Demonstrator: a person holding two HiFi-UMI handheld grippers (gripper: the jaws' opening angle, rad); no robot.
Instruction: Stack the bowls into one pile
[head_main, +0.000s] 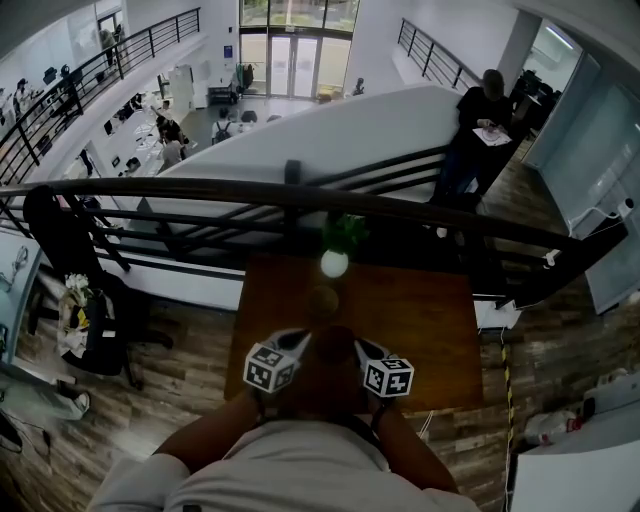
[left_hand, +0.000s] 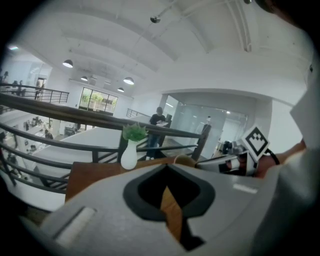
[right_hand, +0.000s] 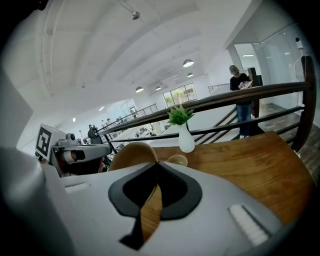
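We are on a mezzanine behind a dark railing (head_main: 200, 190), with an open office floor below and a person standing far right. Just in front of us is a brown wooden tabletop (head_main: 430, 320), with a white vase (head_main: 334, 263) of green leaves at its far edge.

Two tan bowls sit near the middle. The large bowl (right_hand: 131, 152) lies near us between the grippers, and the small bowl (right_hand: 176, 161) is just beyond it, towards the vase.

The left gripper (left_hand: 167, 167) and the right gripper (right_hand: 156, 165) hover low at the near edge. Each has its jaws closed tip to tip on nothing.

We judge the bowls to be light, stiff and smooth, so liable to slip. We would pinch the small one at its rim, one jaw inside and one outside, after opening up.
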